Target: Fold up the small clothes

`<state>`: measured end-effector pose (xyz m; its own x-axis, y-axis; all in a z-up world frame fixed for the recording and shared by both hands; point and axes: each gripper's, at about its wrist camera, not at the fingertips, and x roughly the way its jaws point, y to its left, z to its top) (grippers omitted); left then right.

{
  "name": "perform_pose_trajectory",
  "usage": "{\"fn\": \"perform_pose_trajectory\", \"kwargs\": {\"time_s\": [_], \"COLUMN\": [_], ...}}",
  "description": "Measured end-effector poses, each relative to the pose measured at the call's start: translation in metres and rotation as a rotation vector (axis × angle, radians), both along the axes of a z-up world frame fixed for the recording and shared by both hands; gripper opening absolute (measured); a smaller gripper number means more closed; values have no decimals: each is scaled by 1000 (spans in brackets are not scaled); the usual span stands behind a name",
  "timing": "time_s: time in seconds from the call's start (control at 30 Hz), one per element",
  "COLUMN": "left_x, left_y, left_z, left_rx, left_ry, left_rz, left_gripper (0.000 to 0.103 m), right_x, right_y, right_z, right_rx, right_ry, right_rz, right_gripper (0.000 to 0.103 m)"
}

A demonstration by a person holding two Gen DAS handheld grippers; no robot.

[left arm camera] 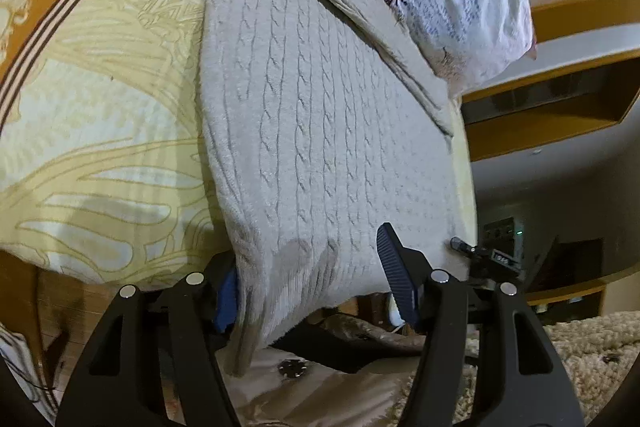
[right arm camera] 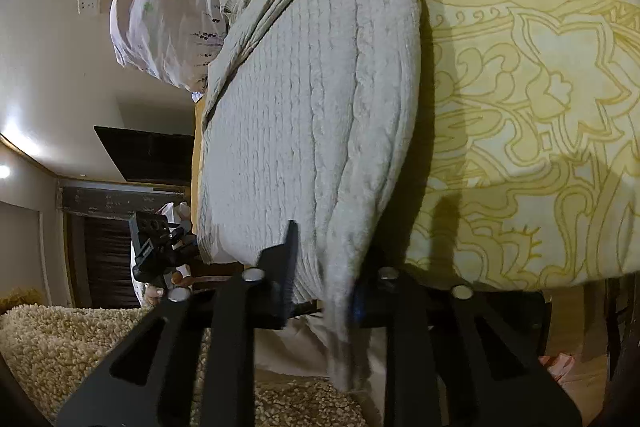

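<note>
on bed edge, sweater (left arm camera: 320, 131) hem between both grippers' jaws: left gripper (left arm camera: 308, 283) & right gripper (right arm camera: 324, 279) open.

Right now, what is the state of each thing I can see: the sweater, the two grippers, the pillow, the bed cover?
Sweater: partly folded on the bed, hem hanging over the edge.
Left gripper: open, fingers astride the hem.
Right gripper: open, fingers astride the hem.
Pillow: lying against the sweater's far end.
Bed cover: spread flat.

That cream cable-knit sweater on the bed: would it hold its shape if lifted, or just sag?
The sweater would probably sag: its hem already droops limp over the bed edge. The thick fuzzy knit looks grippy, unlikely to slip from the tongs.
</note>
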<state>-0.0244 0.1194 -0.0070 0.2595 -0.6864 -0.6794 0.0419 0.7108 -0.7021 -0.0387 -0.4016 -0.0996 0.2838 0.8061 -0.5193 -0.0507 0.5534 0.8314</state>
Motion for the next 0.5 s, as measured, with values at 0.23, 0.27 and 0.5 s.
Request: {"fn": "perform_pose_trajectory", "kwargs": {"time_s": [0.23, 0.27, 0.5], "left_x": [4, 5, 3], "left_y": [-7, -5, -1], "left_z": [0, -2, -2], "left_rx": [180, 179, 167], "left_ry": [3, 12, 34], "left_rz": [11, 20, 20], "left_gripper": [14, 9, 6], "right_x": [-3, -4, -5], "right_y": [4, 5, 2], "right_z": [8, 8, 14], "right_rx": [-76, -82, -105], "right_ry": [-66, -72, -112], "right_rz": [5, 4, -6], "right_gripper": [8, 7, 7]}}
